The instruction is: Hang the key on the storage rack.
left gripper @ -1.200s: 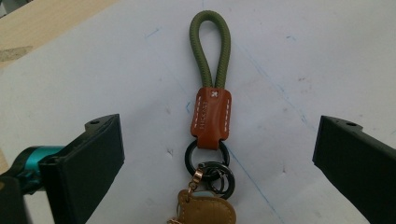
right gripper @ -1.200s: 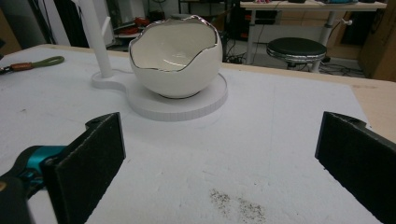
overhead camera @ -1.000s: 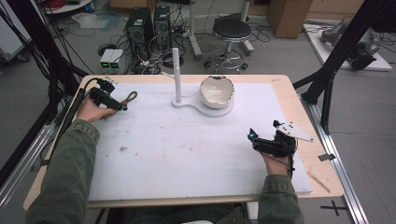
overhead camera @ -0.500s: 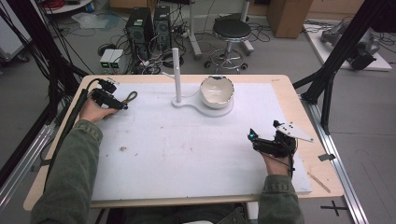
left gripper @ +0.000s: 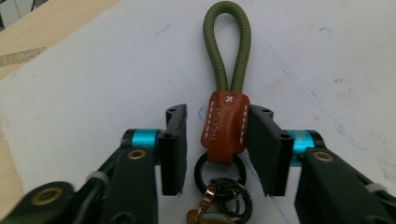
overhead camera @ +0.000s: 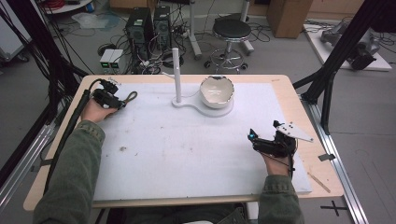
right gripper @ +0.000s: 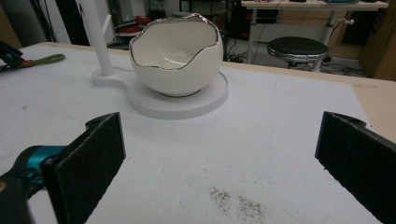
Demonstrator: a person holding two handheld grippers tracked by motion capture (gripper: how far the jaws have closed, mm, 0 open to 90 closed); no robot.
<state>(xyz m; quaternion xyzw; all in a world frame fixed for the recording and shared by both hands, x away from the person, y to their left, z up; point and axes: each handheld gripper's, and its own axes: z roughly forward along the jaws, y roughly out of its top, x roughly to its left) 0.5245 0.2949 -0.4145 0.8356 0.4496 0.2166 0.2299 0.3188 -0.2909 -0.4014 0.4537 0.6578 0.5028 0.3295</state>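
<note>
Your left gripper (overhead camera: 122, 101) sits at the upper left of the high view, its jaws part spread around the keychain's (left gripper: 226, 119) brown leather tab, one jaw touching it. The green cord loop lies on the white mat (overhead camera: 187, 140). Your right gripper (overhead camera: 252, 136), lower right, is spread wide, facing the white bowl (right gripper: 176, 52) on its stand (right gripper: 182, 102).

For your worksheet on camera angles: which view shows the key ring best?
The left gripper view: the key ring lies between the open jaws, showing its green loop, brown tab and metal rings. The high view shows just a small loop beside the left gripper. The right gripper view catches its green end.
</note>
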